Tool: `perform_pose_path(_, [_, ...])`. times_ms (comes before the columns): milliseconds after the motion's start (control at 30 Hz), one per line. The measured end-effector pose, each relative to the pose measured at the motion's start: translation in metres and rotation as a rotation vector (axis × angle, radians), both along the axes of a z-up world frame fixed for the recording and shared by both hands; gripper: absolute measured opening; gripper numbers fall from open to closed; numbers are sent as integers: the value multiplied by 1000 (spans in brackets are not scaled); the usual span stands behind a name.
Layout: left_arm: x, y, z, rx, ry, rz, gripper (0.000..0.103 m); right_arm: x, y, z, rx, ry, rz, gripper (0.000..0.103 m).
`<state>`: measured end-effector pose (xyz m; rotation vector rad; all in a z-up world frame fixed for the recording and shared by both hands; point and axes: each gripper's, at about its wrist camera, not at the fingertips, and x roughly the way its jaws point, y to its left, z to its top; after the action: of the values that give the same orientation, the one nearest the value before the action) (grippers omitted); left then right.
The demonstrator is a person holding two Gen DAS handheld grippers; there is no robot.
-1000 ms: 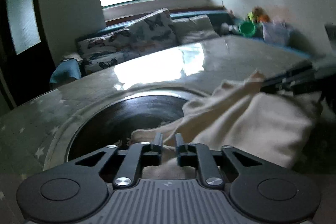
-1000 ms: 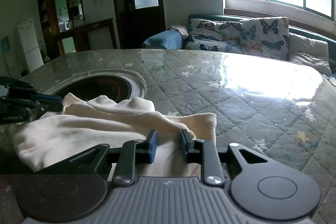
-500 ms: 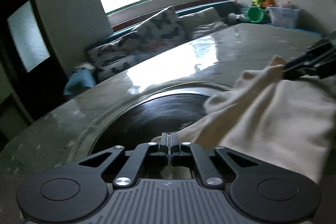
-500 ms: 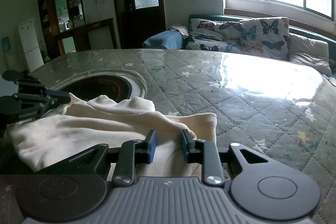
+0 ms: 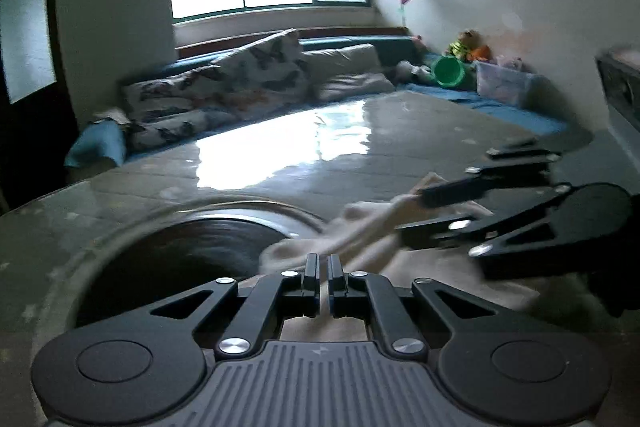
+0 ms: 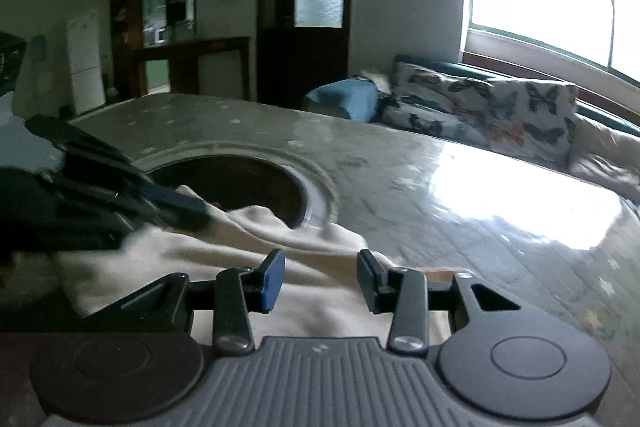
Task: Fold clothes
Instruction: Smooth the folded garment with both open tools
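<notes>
Cloth, cream, lay bunched across the lower middle of the right view, on the table beside the dark round hob, its length running left to right between our claws. Our left claw was pinched on its edge at lower centre; our right claw was spreading, cloth loose between.
</notes>
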<state>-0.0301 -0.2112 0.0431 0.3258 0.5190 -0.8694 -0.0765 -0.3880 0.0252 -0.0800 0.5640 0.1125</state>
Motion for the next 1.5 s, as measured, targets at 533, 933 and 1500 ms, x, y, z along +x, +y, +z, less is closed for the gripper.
perform_pose_path(533, [50, -4, -17, -3, 172, 126, 6, 16, 17, -13, -44, 40, 53, 43])
perform_pose_path(933, [45, -10, -19, 1, 164, 136, 7, -49, 41, -14, -58, 46, 185, 43])
perform_pose_path(1500, [-20, 26, 3, -85, 68, 43, 31, -90, -15, -8, 136, 64, -1, 42])
